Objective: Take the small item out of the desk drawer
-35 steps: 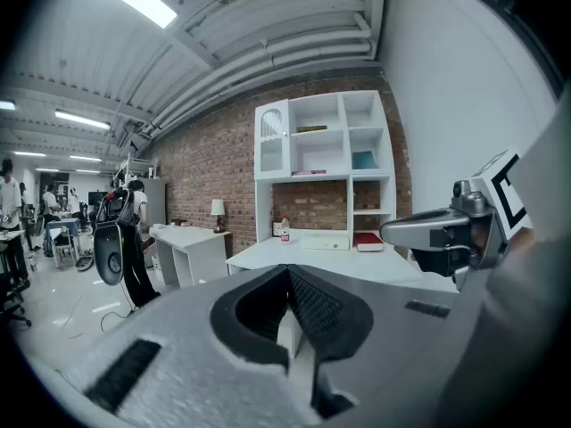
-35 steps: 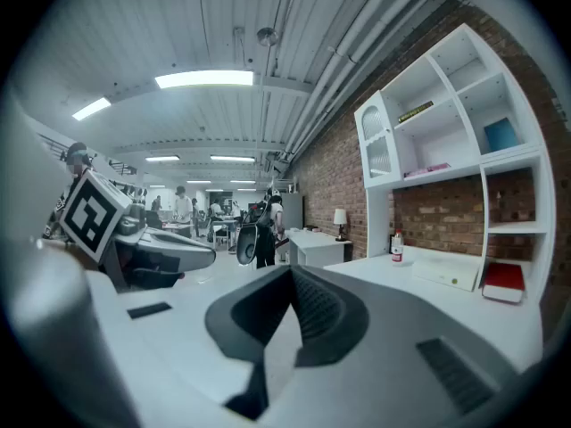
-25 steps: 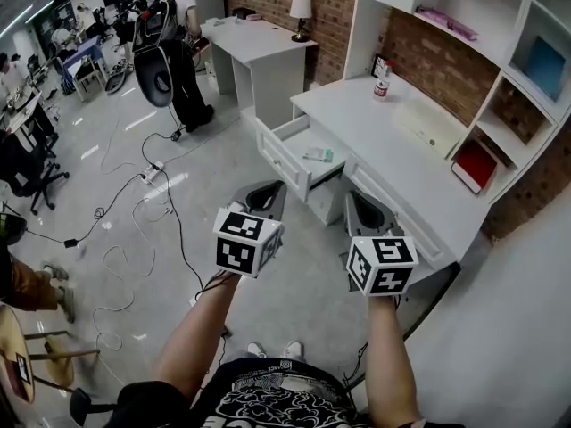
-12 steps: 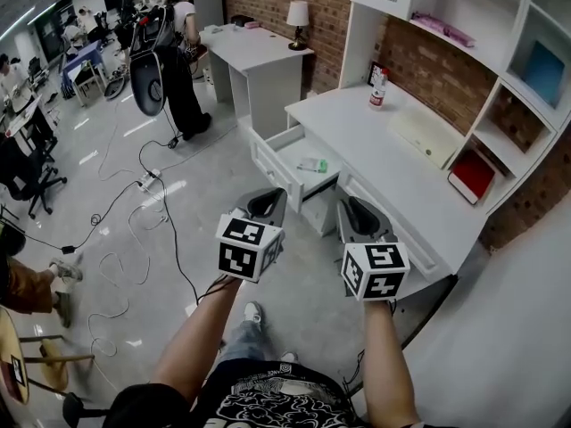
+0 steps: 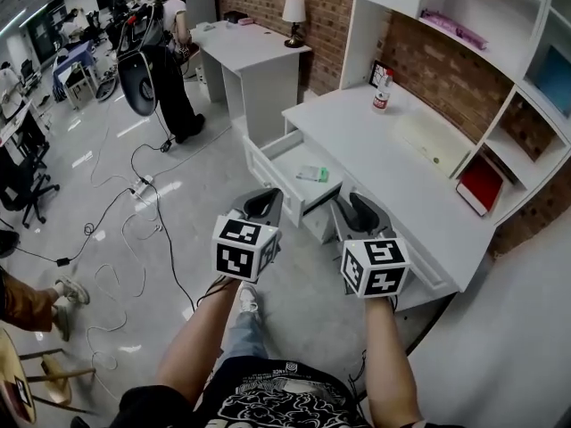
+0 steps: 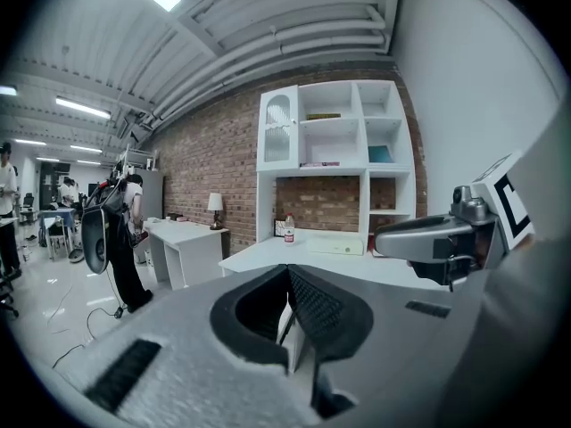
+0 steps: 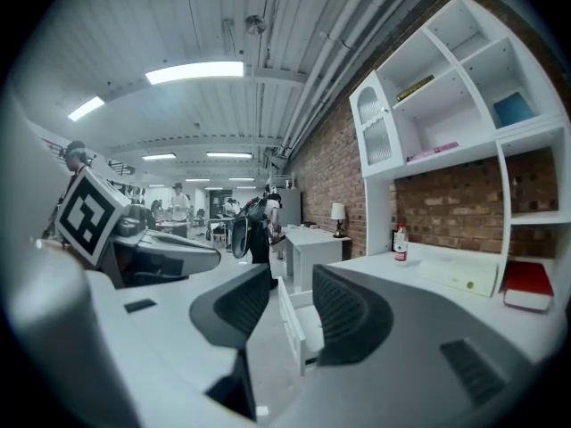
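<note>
The white desk [image 5: 401,163] has one drawer [image 5: 275,178] pulled out, and a small pale-green item [image 5: 312,174] lies inside it. Both grippers hover over the floor short of the drawer, side by side. My left gripper [image 5: 260,205] is shut with nothing in it; in the left gripper view its pads [image 6: 308,306] meet. My right gripper [image 5: 358,209] points at the desk front just right of the drawer. Its jaws are opening, with a clear gap and nothing between them, and the drawer [image 7: 299,324] shows through that gap. From the right gripper view the item is hidden.
A bottle [image 5: 383,92] and a flat white box [image 5: 426,132] sit on the desk, with a red book [image 5: 482,184] in the shelf unit. A second white desk [image 5: 250,47] carries a lamp [image 5: 293,12]. A person [image 5: 169,47] stands behind; cables [image 5: 134,212] trail across the floor.
The right gripper's jaws have parted from shut. The person holding the grippers has stepped nearer the desk, so the drawer sits closer; the left gripper stays shut.
</note>
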`<act>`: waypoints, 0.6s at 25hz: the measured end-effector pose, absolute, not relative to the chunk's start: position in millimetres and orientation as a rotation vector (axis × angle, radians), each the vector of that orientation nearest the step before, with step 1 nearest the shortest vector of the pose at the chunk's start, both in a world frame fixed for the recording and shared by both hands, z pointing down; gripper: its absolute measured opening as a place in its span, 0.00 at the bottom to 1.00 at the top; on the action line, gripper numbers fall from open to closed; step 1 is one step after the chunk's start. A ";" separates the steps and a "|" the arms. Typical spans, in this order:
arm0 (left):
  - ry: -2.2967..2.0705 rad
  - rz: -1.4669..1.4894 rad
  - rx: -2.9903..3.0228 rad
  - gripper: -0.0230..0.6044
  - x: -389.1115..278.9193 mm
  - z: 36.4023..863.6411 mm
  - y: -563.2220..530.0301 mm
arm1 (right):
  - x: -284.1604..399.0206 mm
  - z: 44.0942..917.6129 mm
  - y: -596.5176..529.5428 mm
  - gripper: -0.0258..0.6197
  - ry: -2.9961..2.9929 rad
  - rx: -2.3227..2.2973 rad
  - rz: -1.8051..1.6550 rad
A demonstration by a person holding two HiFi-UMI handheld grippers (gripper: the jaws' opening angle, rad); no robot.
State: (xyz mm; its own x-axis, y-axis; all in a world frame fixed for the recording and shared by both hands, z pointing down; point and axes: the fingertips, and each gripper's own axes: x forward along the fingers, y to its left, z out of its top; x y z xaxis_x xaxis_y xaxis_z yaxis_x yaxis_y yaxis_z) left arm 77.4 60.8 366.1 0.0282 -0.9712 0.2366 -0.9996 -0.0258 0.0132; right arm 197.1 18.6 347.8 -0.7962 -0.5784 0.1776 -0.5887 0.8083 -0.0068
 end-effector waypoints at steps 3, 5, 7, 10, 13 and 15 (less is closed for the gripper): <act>-2.032 0.241 2.129 0.05 53.0 369.4 35.1 | 173.0 351.5 -3.9 0.29 -2.804 0.938 0.105; -2.012 0.253 2.143 0.05 34.9 367.8 14.9 | 155.5 352.3 -21.9 0.30 -2.788 0.954 0.120; -1.993 0.263 2.155 0.05 15.9 365.8 -6.6 | 138.3 352.9 -41.9 0.32 -2.774 0.970 0.138; -1.963 0.267 2.176 0.05 -11.5 363.0 -39.1 | 113.1 351.6 -71.7 0.33 -2.760 0.997 0.154; -1.929 0.280 2.208 0.05 -36.5 361.9 -70.2 | 86.7 349.5 -99.5 0.35 -2.746 1.024 0.163; -1.906 0.279 2.228 0.05 -52.8 361.8 -89.3 | 70.2 350.1 -116.4 0.36 -2.729 1.041 0.165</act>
